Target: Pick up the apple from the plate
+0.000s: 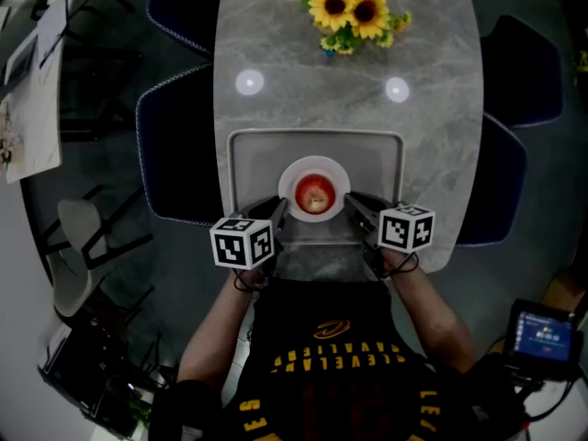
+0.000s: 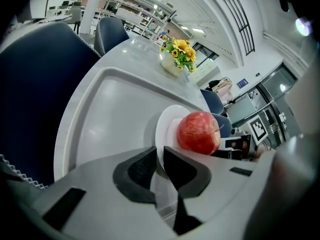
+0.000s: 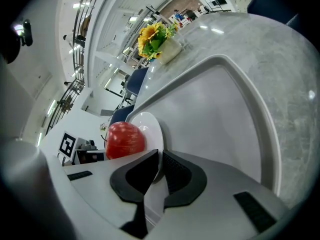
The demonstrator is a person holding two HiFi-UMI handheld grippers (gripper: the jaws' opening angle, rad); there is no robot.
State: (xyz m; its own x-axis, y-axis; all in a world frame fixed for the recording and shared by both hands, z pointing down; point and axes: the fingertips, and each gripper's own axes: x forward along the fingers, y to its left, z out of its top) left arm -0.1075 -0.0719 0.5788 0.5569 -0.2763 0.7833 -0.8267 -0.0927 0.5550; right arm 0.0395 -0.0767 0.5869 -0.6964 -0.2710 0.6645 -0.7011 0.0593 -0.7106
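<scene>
Head view has you standing at the near end of the long grey table [image 1: 441, 108], with dark blue chairs [image 1: 175, 145] tucked in along both sides. Next biggest thing is the grey tray [image 1: 253, 168], sitting square at your end of the table. Your left gripper [image 2: 160, 155] and right gripper [image 3: 160, 158] come in from the tray's near edge, one on each side, both angled down and inward toward the middle. Way off at the far end there's a sunflower bunch [image 1: 354, 3], well apart from everything you're working on. Down to the small stuff: the white plate [image 1: 287, 177] sits on the tray toward its near side, and the red apple [image 1: 314, 194] is on the middle of that plate, between your two grippers and not touched by either. Left gripper view shows its fingers nearly together, pinching the plate's rim on the left, with the apple just past the tips. Right gripper view is pretty much the mirror of that: fingers closed down on the plate's right rim, thin white edge wedged between the pads, apple just beyond on the plate.
</scene>
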